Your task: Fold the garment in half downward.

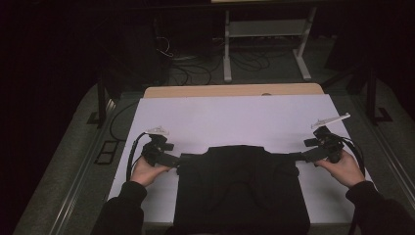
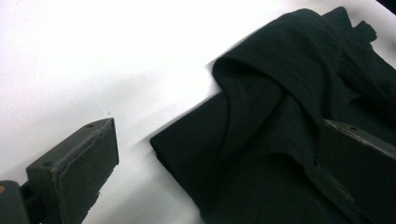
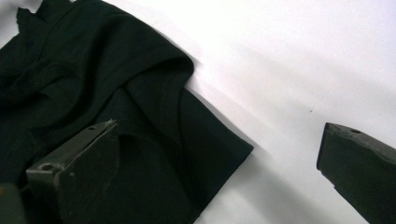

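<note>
A black garment is lying folded at the white table's near edge. The left gripper and right gripper are straddling its far corners, jaws apart, likely needing to clamp next.

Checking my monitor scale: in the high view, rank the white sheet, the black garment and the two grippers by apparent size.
1. White sheet, widest by far.
2. Black garment, covering its near middle.
3. Left gripper and right gripper look about alike, so I won't rank them.
</note>
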A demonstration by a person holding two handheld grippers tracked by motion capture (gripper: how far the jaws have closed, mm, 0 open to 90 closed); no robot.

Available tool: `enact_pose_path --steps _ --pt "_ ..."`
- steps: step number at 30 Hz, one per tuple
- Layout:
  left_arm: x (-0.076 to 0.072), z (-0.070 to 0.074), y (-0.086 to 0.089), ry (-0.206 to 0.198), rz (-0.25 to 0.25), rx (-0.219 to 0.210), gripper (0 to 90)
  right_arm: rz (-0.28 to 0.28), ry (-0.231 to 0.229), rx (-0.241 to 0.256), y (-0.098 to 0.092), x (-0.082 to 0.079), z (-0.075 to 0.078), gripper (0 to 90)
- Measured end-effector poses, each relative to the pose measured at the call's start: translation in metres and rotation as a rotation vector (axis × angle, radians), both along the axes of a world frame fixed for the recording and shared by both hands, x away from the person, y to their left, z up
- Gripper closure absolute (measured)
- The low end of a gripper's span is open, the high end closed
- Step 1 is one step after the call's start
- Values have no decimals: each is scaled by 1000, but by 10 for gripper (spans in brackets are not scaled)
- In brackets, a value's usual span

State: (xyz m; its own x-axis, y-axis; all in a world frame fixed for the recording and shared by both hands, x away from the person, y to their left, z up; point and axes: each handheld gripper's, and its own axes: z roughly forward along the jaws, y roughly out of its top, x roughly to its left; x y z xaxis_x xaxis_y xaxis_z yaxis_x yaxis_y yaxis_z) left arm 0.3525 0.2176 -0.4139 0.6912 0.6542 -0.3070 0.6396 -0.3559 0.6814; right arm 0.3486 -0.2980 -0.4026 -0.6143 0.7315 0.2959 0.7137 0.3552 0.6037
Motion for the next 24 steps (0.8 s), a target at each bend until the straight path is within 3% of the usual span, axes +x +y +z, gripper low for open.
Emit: enact_pose_path --steps 15,20,24 --pt "7 -9 -2 20 11 -1 42 -23 6 8 -7 7 -20 62" --pt "7 -12 -4 11 7 21 104 -11 6 10 -6 9 -23 142" --pt "7 -13 -3 6 24 0 168 3 6 2 -4 9 -25 209"
